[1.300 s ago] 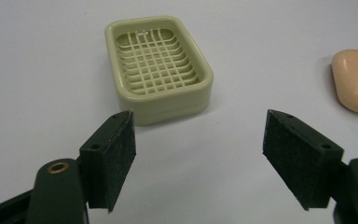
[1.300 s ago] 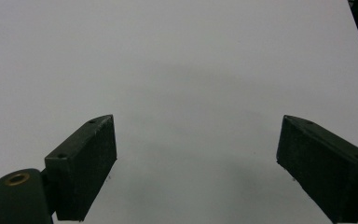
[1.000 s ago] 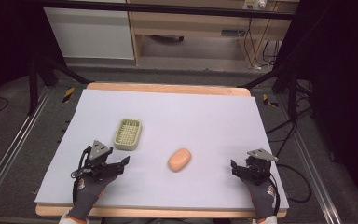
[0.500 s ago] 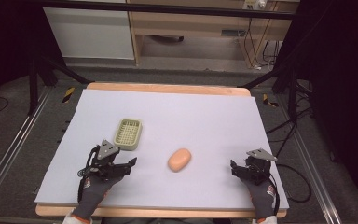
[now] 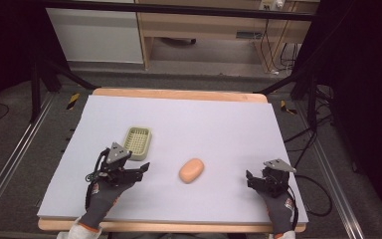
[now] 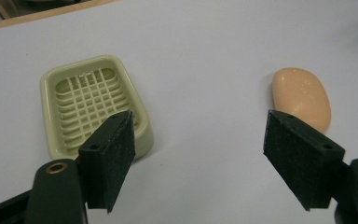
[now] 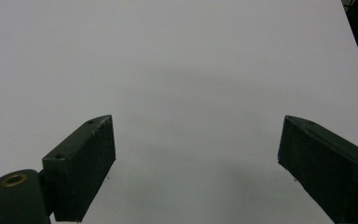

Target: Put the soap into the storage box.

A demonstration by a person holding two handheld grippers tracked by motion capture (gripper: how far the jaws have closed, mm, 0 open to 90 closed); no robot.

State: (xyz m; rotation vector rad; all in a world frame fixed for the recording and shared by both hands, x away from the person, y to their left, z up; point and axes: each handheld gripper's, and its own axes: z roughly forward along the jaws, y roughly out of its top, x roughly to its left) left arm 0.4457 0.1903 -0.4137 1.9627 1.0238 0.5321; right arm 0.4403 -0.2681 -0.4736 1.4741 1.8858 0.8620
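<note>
The left gripper [image 5: 142, 169] has slid rightward across the lower left of the high view over the last second, from beside the dish's near corner toward the soap [image 5: 191, 170], which looks like the start of a reach for it. Its jaws stand wide apart and hold nothing; in the left gripper view the soap [image 6: 302, 96] lies at the upper right, just beyond the right-hand pad, and the dish [image 6: 93, 107] sits at the left, partly behind the other pad. The soap rests on the white table [image 5: 219, 124] a little below the frame's centre, near the dish [image 5: 137, 142] but apart from it, and neither has moved. The right gripper [image 5: 251, 180] has stayed put at the lower right, jaws spread wide and empty over bare table. Nothing lies between the left gripper and the soap; the dish close beside the path is probably the one thing to avoid nudging.
</note>
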